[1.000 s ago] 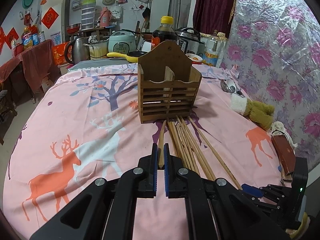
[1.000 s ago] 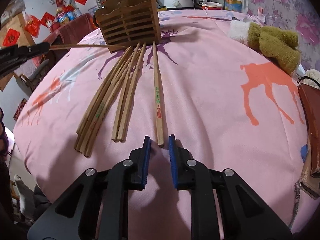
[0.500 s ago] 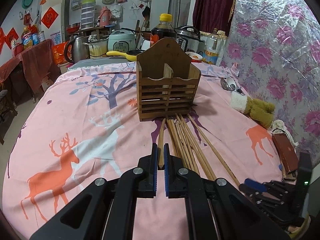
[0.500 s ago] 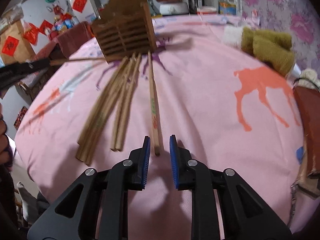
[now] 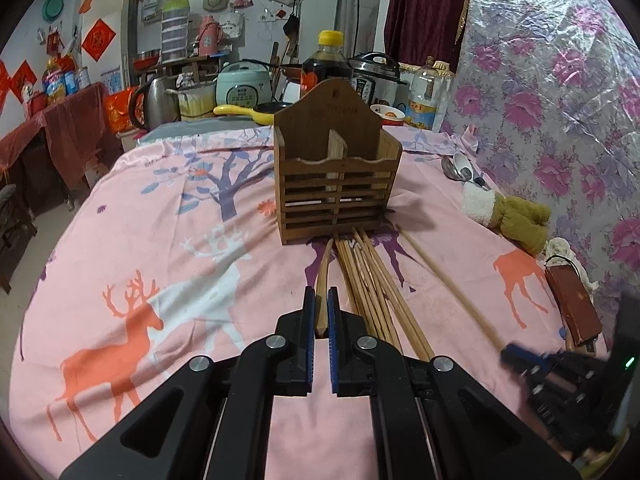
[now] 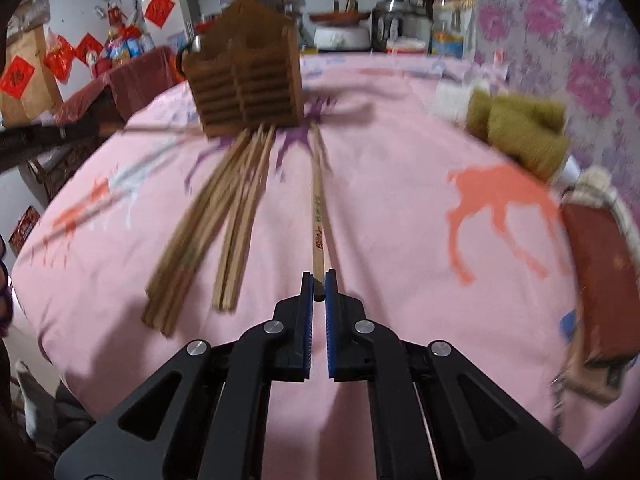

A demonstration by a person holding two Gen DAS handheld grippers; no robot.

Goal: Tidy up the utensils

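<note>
A slatted wooden utensil holder (image 5: 338, 182) stands on the pink deer-print cloth; it also shows in the right wrist view (image 6: 244, 88). Several wooden chopsticks (image 5: 372, 284) lie fanned in front of it, seen too in the right wrist view (image 6: 224, 216). My left gripper (image 5: 321, 314) is shut on one chopstick (image 5: 323, 276) whose tip points at the holder. My right gripper (image 6: 319, 288) is shut on the near end of a printed chopstick (image 6: 318, 216), also visible in the left wrist view (image 5: 448, 292).
A green-and-white stuffed toy (image 5: 508, 216) lies at the right. A brown case (image 5: 572, 304) lies near the right edge. Metal spoons (image 5: 460, 168) lie beyond the toy. Bottles, rice cookers and a kettle (image 5: 156, 100) stand at the table's far side.
My right gripper moved forward onto the end of the printed chopstick and shut on it. My left gripper still holds its chopstick and has barely moved.
</note>
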